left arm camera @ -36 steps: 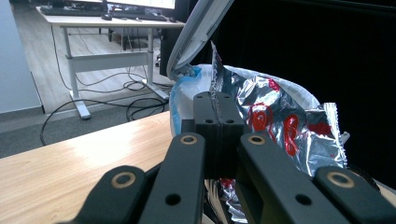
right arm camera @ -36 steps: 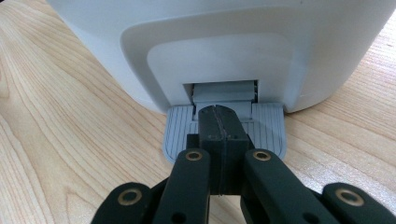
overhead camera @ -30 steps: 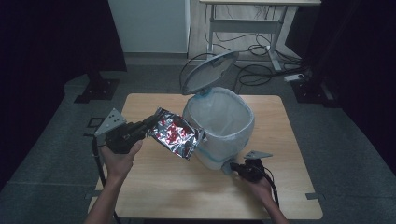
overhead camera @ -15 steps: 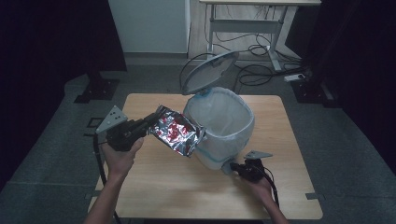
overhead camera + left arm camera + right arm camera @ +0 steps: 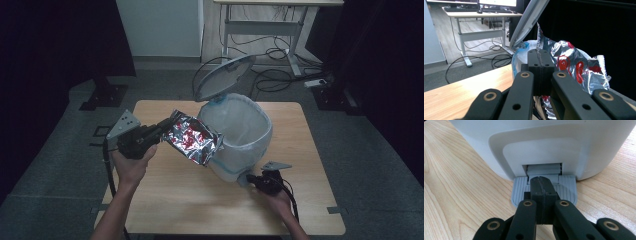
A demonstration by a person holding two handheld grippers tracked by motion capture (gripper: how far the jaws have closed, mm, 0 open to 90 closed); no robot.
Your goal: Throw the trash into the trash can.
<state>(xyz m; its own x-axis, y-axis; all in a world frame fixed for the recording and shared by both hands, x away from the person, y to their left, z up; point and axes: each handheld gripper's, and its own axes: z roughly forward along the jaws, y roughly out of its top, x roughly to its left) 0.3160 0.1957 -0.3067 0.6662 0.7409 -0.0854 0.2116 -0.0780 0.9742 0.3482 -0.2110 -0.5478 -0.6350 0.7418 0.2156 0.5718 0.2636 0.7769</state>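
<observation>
A white pedal bin (image 5: 250, 145) with a white liner stands on the wooden table (image 5: 175, 200), its lid (image 5: 222, 77) raised. My left gripper (image 5: 167, 123) is shut on the edge of a silver foil bag with red print (image 5: 192, 137), held in the air against the bin's left rim. In the left gripper view the shut gripper (image 5: 541, 58) pinches the bag (image 5: 574, 65), with the lid (image 5: 529, 20) just beyond it. My right gripper (image 5: 248, 179) is shut, its tip resting on the bin's grey pedal (image 5: 520, 191) at the base; the right gripper (image 5: 541, 185) holds nothing.
The bin takes up the middle of the table, with bare wood (image 5: 461, 182) in front of it and to its left. Beyond the table stand a desk frame (image 5: 270, 30) and floor cables (image 5: 280, 75). Dark curtains hang at both sides.
My left gripper has lifted the foil bag slightly and nudged it toward the bin. The right gripper has stayed on the pedal, and the lid has stayed up.
</observation>
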